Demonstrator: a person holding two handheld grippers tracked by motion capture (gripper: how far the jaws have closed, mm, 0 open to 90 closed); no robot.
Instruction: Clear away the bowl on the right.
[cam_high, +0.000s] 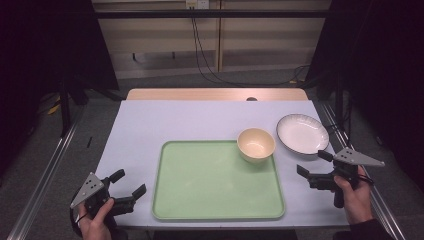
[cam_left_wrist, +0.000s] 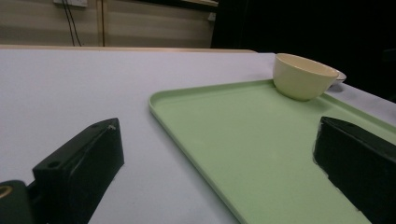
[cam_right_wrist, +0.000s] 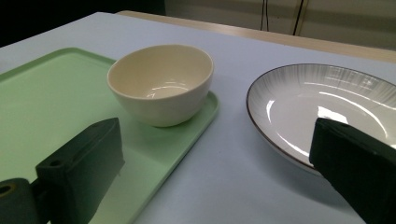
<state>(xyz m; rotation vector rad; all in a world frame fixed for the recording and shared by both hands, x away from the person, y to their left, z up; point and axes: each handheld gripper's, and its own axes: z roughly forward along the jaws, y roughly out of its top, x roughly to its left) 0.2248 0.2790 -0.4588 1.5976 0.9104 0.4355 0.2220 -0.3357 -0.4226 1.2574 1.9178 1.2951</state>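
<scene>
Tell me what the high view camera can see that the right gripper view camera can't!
The high view alone takes in the person's two hands, the left gripper and right gripper whole, and all four edges of the green tray. The right gripper view alone gets close enough to show the fine grey streaks on the white plate and the light glinting inside the cream bowl. Both show the bowl on the tray's corner and the plate beside the tray on the table.
</scene>
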